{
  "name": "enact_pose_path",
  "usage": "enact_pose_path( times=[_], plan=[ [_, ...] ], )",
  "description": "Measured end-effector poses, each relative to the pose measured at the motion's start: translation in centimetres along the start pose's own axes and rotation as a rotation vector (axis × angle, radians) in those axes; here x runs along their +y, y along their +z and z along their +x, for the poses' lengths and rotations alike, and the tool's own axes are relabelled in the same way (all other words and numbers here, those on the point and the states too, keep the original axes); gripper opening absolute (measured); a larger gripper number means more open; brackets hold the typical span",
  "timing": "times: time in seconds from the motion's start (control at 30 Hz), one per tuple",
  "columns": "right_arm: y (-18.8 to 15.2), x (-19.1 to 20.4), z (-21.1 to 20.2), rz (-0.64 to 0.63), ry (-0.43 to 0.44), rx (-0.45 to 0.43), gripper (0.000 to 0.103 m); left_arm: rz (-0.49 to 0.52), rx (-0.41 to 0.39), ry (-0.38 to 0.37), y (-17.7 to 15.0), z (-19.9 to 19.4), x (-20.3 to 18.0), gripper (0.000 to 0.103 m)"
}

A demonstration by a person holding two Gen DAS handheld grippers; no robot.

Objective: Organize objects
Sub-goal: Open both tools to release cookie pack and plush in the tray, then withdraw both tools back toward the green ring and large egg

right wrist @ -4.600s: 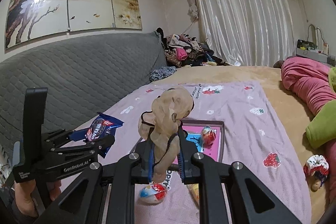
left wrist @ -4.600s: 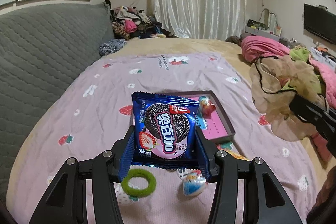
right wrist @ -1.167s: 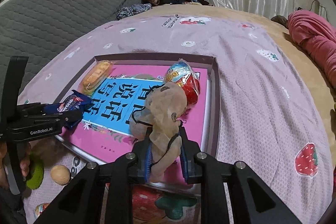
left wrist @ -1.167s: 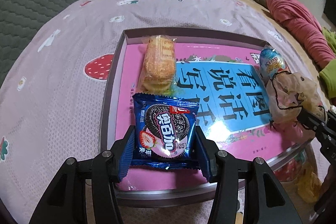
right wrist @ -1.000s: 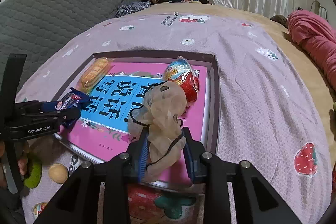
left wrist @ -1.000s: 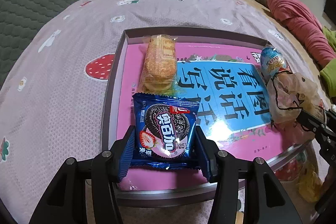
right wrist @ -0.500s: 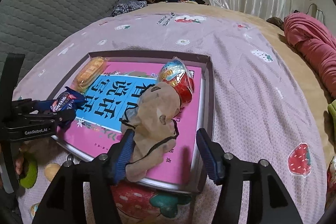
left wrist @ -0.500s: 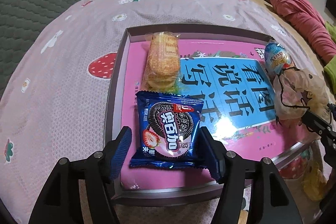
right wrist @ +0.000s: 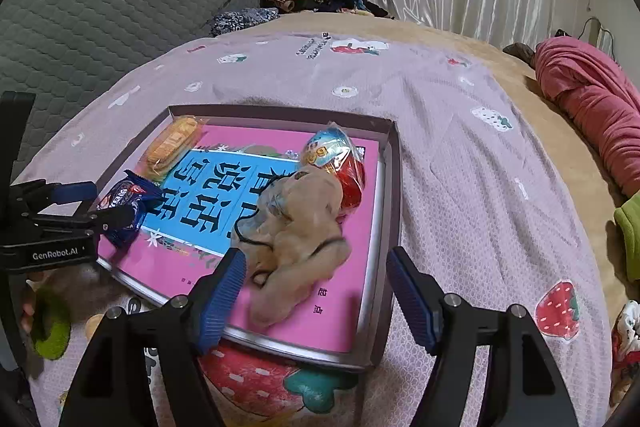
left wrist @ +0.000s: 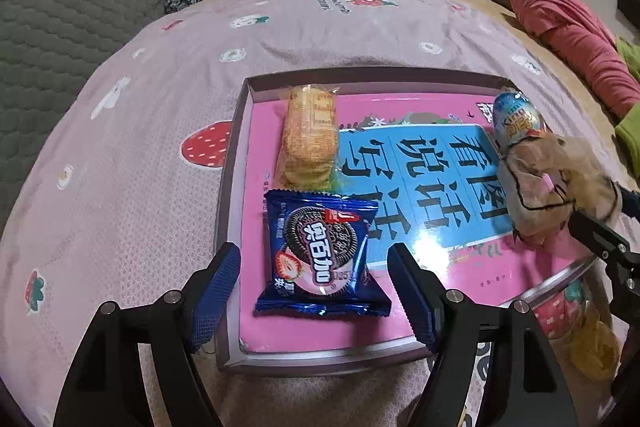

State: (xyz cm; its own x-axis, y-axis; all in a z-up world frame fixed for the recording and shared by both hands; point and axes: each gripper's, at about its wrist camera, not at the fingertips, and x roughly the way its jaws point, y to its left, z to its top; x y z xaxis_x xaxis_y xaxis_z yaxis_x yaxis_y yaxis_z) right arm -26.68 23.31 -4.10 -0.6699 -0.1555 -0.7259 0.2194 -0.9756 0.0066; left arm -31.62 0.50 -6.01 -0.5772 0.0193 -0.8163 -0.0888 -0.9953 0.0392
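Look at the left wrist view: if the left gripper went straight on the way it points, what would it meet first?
Probably the blue cookie packet, lying in the pink tray between the left gripper's opening jaws, untouched by the pads. Beyond it lies the yellow biscuit pack. Depth is uncertain.

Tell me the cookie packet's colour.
Dark blue cookie packet, pink at the bottom; clearest in the left wrist view.

Tray (left wrist: 234, 155) middle lies free; snacks line both sides.

One tray (right wrist: 394, 187) holds four things: one cookie packet (left wrist: 320, 259), one biscuit pack (left wrist: 308, 137), one foil egg (right wrist: 336, 163), one beige pouch (right wrist: 300, 227).
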Motion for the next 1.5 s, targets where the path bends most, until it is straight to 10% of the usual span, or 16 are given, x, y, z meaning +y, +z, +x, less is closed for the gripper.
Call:
enact_pose_path(
  times=[0.83, 1.5],
  plan=[
    [1.2, 1.5, -7.2, 0.024, -0.049, -0.108, 0.089, -0.028, -0.193, 0.034, -1.3, -8.3, -0.6, 0.088],
    [1.0, 4.1, -21.1, 0.015, -0.050, -0.262, 0.100, -0.102, -0.227, -0.002, -4.9, -17.2, 0.6, 0.088]
  ],
)
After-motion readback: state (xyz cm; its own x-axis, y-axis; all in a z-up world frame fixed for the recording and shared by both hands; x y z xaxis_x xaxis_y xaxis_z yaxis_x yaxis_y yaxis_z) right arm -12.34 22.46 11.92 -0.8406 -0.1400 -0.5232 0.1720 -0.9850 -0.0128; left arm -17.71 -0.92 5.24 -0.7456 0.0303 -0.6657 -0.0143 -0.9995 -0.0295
